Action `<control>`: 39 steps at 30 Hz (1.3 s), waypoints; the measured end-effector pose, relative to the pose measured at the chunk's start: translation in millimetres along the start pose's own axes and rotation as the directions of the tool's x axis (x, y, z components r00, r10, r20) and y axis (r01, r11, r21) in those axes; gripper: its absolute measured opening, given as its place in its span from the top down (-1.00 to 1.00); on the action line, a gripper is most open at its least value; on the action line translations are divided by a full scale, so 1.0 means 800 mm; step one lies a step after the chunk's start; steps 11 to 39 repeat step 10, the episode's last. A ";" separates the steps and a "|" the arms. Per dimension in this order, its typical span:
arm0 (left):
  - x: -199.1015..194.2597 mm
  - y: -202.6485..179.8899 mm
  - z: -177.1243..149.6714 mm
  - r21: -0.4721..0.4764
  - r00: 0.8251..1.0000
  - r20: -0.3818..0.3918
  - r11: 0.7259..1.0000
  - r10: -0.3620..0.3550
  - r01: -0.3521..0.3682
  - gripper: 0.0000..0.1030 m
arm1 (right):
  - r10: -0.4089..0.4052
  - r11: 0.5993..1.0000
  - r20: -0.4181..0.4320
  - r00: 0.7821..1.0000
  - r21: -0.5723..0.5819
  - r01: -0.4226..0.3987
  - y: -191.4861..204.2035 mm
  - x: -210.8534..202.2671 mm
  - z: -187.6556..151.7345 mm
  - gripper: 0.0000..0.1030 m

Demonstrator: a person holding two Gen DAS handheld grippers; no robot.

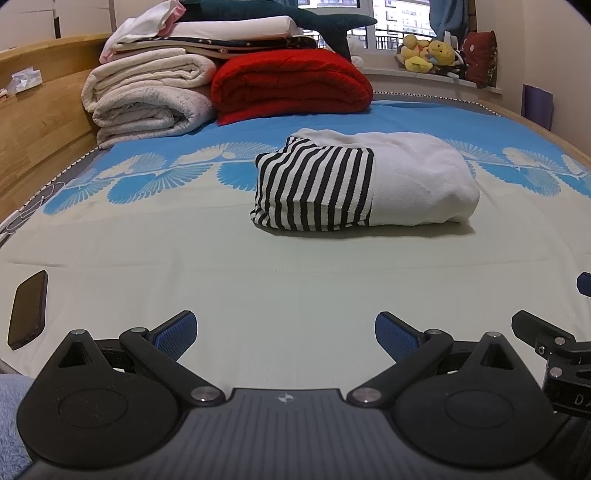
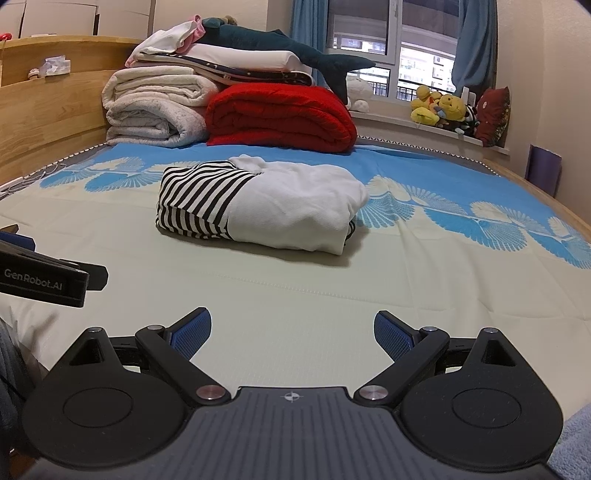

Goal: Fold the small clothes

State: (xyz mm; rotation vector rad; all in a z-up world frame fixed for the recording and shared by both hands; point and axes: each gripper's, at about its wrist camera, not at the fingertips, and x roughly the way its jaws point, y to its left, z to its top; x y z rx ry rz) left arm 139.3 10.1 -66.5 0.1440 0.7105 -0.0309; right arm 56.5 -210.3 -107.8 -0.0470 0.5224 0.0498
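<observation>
A small white garment with a black-and-white striped part (image 1: 365,181) lies folded into a compact bundle on the bed sheet (image 1: 258,280); it also shows in the right wrist view (image 2: 266,206). My left gripper (image 1: 286,334) is open and empty, low over the sheet, well short of the garment. My right gripper (image 2: 291,334) is open and empty, also short of the garment. The right gripper's body shows at the right edge of the left wrist view (image 1: 554,343). The left gripper's body shows at the left of the right wrist view (image 2: 44,280).
Folded white blankets (image 1: 147,99) and a red blanket (image 1: 291,85) are stacked at the bed's far end, with a plush shark (image 1: 332,22) on top. A dark phone (image 1: 27,310) lies at the left. A wooden bed frame (image 1: 40,122) borders the left. Plush toys (image 1: 428,51) sit on the windowsill.
</observation>
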 end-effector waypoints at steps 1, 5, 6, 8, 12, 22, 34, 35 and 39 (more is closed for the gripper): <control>0.001 0.000 0.000 -0.002 1.000 -0.004 1.000 0.001 -0.001 -0.99 | 0.001 1.000 0.000 1.000 -0.003 -0.001 -0.001 0.000 -0.001 -0.85; 0.003 0.003 0.001 -0.025 1.000 -0.016 1.000 -0.012 0.012 -0.99 | 0.003 1.000 0.002 1.000 -0.011 -0.003 -0.003 0.000 -0.002 -0.85; 0.004 0.004 0.001 -0.030 1.000 -0.021 0.999 -0.018 0.018 -0.99 | 0.003 1.000 0.004 1.000 -0.014 -0.003 -0.003 -0.001 -0.002 -0.85; 0.005 0.006 0.001 -0.042 0.999 -0.024 0.999 -0.023 0.022 -0.99 | 0.007 1.000 0.004 1.000 -0.017 -0.007 -0.004 -0.001 -0.002 -0.85; 0.004 0.005 0.001 -0.038 1.000 -0.023 0.999 -0.016 0.015 -0.99 | 0.008 1.000 0.003 1.000 -0.018 -0.008 -0.004 -0.001 -0.003 -0.85; 0.004 0.005 0.001 -0.038 1.000 -0.023 0.999 -0.016 0.015 -0.99 | 0.008 1.000 0.003 1.000 -0.018 -0.008 -0.004 -0.001 -0.003 -0.85; 0.004 0.005 0.001 -0.038 1.000 -0.023 0.999 -0.016 0.015 -0.99 | 0.008 1.000 0.003 1.000 -0.018 -0.008 -0.004 -0.001 -0.003 -0.85; 0.004 0.005 0.001 -0.038 1.000 -0.023 0.999 -0.016 0.015 -0.99 | 0.008 1.000 0.003 1.000 -0.018 -0.008 -0.004 -0.001 -0.003 -0.85; 0.004 0.005 0.001 -0.038 1.000 -0.023 0.999 -0.016 0.015 -0.99 | 0.008 1.000 0.003 1.000 -0.018 -0.008 -0.004 -0.001 -0.003 -0.85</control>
